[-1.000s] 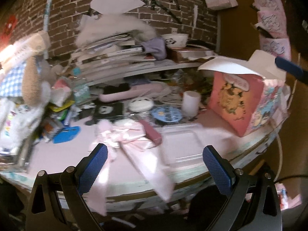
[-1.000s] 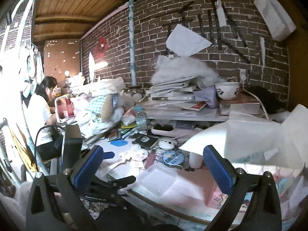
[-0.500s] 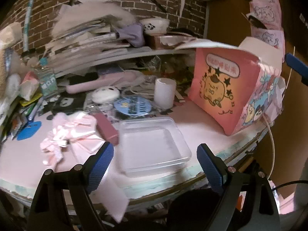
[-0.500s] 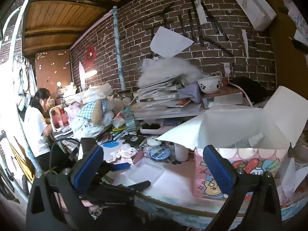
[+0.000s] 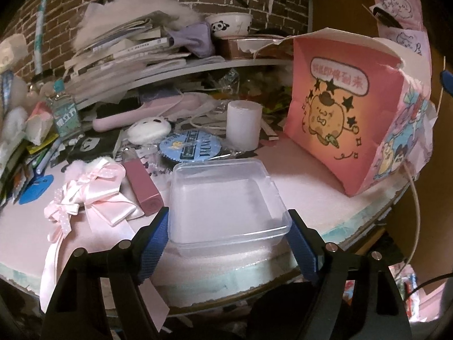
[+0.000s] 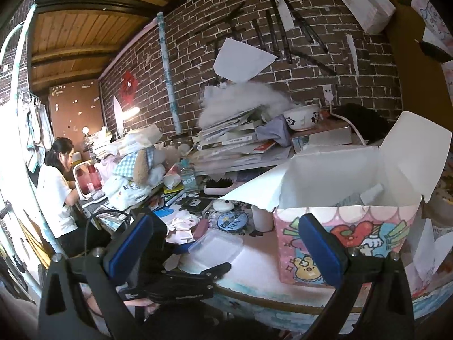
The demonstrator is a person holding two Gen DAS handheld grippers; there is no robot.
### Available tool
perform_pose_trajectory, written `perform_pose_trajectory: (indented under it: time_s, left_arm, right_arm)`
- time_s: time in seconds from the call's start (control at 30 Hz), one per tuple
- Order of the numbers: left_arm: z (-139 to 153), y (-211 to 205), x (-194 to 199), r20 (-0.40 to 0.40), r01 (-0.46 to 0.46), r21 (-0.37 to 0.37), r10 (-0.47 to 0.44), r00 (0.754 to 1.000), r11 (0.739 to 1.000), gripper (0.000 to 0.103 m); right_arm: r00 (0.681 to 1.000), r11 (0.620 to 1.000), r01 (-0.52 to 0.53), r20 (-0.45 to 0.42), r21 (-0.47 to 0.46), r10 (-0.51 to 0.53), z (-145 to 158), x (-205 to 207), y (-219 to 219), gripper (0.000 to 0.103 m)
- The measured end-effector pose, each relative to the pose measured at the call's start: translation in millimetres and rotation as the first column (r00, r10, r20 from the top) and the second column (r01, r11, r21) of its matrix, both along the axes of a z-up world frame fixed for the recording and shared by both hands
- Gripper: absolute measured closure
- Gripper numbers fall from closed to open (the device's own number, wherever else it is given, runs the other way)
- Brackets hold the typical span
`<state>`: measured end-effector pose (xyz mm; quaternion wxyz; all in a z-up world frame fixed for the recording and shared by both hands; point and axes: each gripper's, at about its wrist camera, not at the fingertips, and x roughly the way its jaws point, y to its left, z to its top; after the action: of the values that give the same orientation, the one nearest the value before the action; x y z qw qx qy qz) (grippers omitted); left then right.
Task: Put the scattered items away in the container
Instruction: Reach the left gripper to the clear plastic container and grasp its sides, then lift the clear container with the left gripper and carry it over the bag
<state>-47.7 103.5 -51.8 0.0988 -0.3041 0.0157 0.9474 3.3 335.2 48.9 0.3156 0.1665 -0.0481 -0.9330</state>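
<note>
A clear plastic container lies empty on the pink table near its front edge. My left gripper is open, its blue pads flanking the container's near end, close to both walls. Left of the container are a maroon stick-shaped box and a pink satin bow. Behind it lie a blue round badge, a white panda puff and a white cylinder. My right gripper hangs open and empty before the table, looking at the container and the left gripper.
A tall pink cartoon box with open flaps stands right of the container, also the cartoon box. A shelf with stacked books and a panda bowl crowds the back. A person sits far left.
My left gripper has moved forward and to the right, from facing the bow to straddling the clear container's near end. The right gripper has shifted so the cartoon box fills its right side.
</note>
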Motion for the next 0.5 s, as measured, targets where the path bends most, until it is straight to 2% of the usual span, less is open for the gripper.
perform_pose_trajectory:
  time_s: [0.5]
  left_arm:
    - [7.2, -2.8, 5.0, -0.045, -0.021, 0.018, 0.021, 0.999, 1.0, 0.03]
  right_arm:
    - [1.0, 1.0, 0.005, 0.018, -0.009, -0.005, -4.6, -3.1, 1.6, 0.0]
